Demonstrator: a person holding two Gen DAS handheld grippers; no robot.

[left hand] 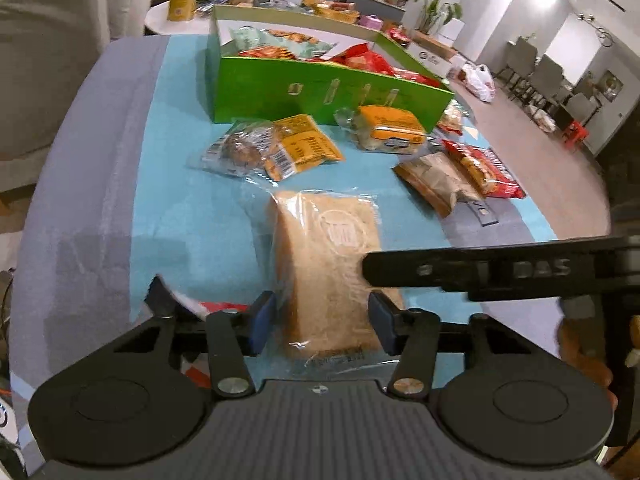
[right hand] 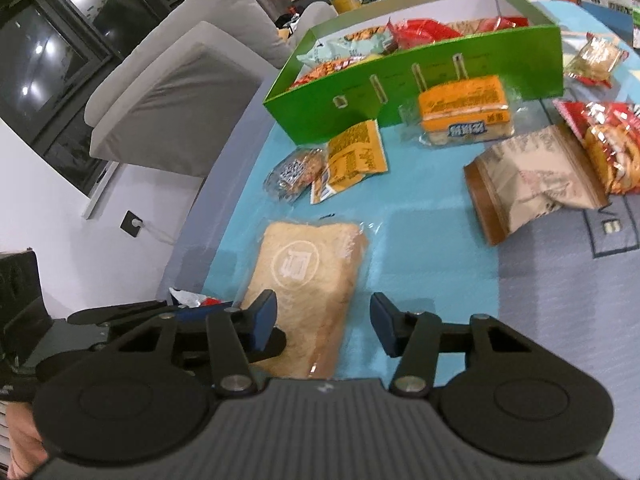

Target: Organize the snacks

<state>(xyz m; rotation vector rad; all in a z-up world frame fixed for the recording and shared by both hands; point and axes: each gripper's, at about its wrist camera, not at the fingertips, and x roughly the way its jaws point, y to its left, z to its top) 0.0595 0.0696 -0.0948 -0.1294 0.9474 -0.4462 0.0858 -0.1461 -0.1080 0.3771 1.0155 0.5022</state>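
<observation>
A clear-wrapped pack of sliced bread (left hand: 328,260) (right hand: 308,272) lies lengthwise on the blue cloth (left hand: 192,200). In the left wrist view my left gripper (left hand: 322,328) has its blue pads against both long sides of the pack's near end, shut on it. My right gripper (right hand: 324,328) hovers open over the pack's right edge, one finger above the bread and the other above bare cloth. One of its black fingers (left hand: 440,272) reaches in from the right over the bread. The green box (left hand: 320,92) (right hand: 440,76) behind holds several snack bags.
Between the bread and the box lie a cookie pack with a yellow packet (left hand: 272,148), an orange cake pack (left hand: 390,128) (right hand: 466,108), a brown paper pack (right hand: 528,184) and a red bag (right hand: 608,148). A grey sofa (right hand: 172,80) stands beyond the table's left edge.
</observation>
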